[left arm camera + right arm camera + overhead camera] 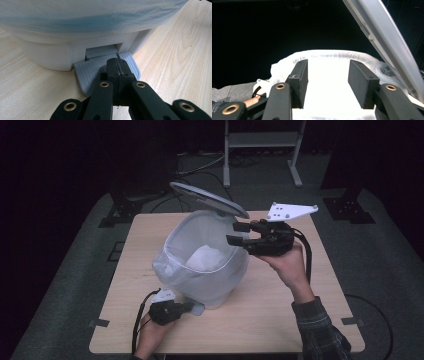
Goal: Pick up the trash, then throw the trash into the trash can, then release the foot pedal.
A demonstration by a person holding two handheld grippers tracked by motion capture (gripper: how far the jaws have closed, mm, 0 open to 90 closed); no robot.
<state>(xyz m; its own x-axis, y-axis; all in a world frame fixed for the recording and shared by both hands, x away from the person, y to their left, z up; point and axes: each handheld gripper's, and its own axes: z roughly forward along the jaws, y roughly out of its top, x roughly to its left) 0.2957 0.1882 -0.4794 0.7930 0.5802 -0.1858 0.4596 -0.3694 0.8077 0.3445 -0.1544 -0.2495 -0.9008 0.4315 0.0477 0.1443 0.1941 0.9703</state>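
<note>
A white pedal bin (220, 285) lined with a translucent bag (172, 262) stands mid-table, its grey lid (210, 200) tilted up at the back. My left gripper (187, 306) is shut, and its joined tips (117, 62) rest on top of the grey ribbed pedal (85, 72) at the bin's base (50, 55). My right gripper (235, 233) hovers at the bin's right rim, pointing left over the opening. Its jaws (327, 75) stand open with nothing between them, the bag's rim (329, 56) beyond and the lid (382, 37) to the right. Something white (205, 257) lies inside the bag.
The bin stands on a light wooden table (280, 320) with bare wood to its right and front. A metal stand (262, 150) and cables are on the dark floor behind the table.
</note>
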